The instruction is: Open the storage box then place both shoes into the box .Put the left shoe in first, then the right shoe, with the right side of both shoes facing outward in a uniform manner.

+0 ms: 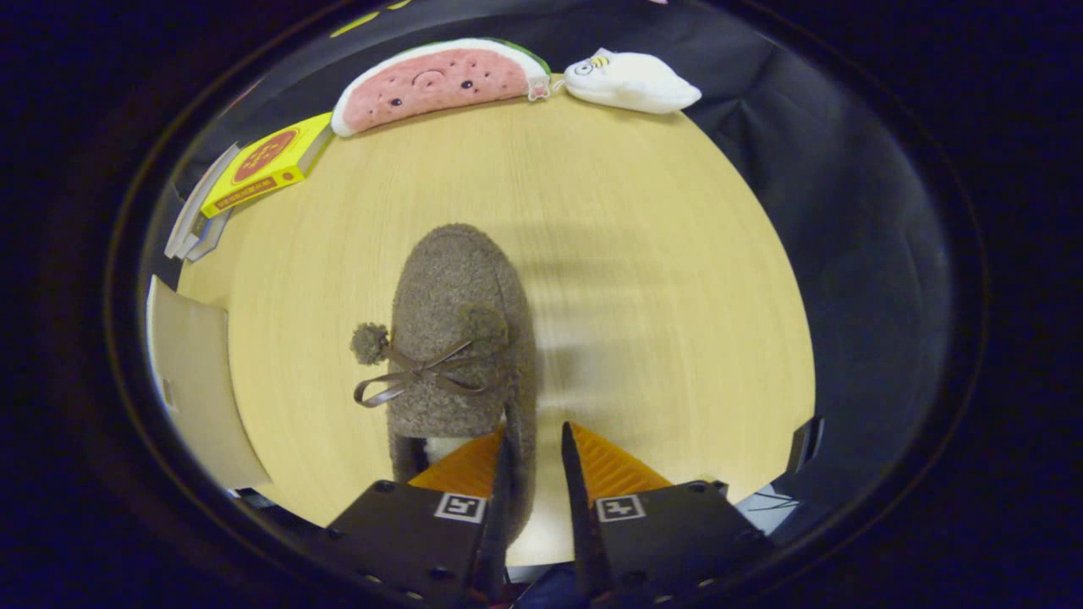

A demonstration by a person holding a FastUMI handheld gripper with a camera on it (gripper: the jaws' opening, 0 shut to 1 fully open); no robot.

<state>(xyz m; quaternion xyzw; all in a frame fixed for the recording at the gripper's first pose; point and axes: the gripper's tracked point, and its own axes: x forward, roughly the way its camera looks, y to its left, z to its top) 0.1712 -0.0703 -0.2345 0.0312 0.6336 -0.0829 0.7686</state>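
Gripper view. The gripper (535,461) is sitting low over the wooden table (660,254), its two fingers drawn close, with one side wall of the brown fuzzy shoe (461,330) caught between them at the collar. One finger is reaching inside the opening, the other is lying along the outside of the wall; they appear to be clamping on that wall, though the contact itself is partly hidden.

The shoe is pointing away from the fingers, toe toward the far edge, its ribbon bow and pom-pom (369,343) hanging off one side. Sole looks to be resting on the table.

A pale panel (199,381) is showing beside the shoe at the table's edge; it may be part of the storage box, but I cannot tell.

Beyond the shoe: a watermelon plush (436,83), a white plush (630,82), a yellow book (266,165) on a stack.

Judgement: the bite on soft fleece is thin, so lifting slowly and keeping the shoe level should stop it from pivoting or slipping.
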